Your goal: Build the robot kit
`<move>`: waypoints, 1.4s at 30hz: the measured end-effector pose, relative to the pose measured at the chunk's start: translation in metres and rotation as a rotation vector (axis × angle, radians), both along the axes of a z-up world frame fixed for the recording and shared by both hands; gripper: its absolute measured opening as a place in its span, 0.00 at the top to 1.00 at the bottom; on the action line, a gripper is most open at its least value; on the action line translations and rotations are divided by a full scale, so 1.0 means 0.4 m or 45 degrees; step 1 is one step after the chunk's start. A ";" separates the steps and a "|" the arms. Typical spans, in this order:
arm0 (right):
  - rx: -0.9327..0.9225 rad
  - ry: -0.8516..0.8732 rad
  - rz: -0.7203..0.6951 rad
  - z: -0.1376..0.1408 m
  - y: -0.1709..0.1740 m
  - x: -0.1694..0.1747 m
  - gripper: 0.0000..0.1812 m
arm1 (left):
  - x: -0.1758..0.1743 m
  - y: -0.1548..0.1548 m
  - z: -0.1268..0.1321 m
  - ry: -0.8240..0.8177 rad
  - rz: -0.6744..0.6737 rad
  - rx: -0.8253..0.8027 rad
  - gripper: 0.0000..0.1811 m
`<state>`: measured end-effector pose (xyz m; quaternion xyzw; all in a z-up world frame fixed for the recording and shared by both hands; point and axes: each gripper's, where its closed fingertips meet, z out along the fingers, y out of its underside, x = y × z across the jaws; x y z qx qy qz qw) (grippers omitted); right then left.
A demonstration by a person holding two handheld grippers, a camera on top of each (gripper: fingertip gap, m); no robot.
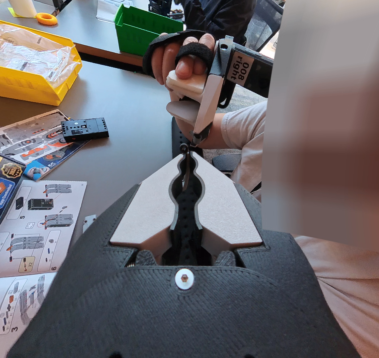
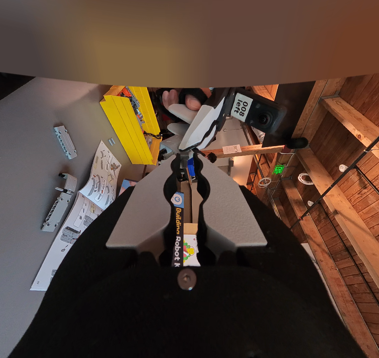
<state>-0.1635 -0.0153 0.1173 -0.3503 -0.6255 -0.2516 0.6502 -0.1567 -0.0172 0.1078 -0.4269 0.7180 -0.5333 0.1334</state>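
Observation:
In the left wrist view my left gripper [image 1: 187, 155] is shut on a thin grey building-kit part [image 1: 186, 175], held edge-on between the fingers above the grey table [image 1: 127, 101]. A small black pin [image 1: 183, 148] sits at the part's top end. My right gripper [image 1: 194, 141], held by a gloved hand [image 1: 180, 60], comes down from above, shut on a small dark grey pin [image 1: 196, 137] right next to the black pin. In the right wrist view my right gripper [image 2: 185, 155] pinches the small grey pin [image 2: 184, 162], tip to tip with the left gripper [image 2: 187, 148].
On the table lie a yellow bin [image 1: 30, 87] holding plastic bags, a green bin [image 1: 143, 32], a black battery box [image 1: 85, 129], instruction sheets [image 1: 41, 225] and an orange ring [image 1: 46, 18]. Loose grey beams [image 2: 64, 142] lie on the table. A person in dark clothes [image 1: 221, 9] sits behind. The grippers are tip to tip, or close to it.

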 end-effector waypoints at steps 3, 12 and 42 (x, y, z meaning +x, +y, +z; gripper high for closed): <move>-0.016 0.001 -0.005 -0.007 0.009 0.001 0.92 | -0.008 0.015 0.002 -0.002 0.028 -0.006 1.00; -0.067 -0.047 -0.041 -0.056 0.056 -0.009 0.87 | -0.019 0.017 -0.030 0.072 0.034 0.057 1.00; -0.019 0.087 0.006 0.003 0.031 -0.002 0.76 | -0.031 -0.008 -0.024 0.890 -0.029 0.407 1.00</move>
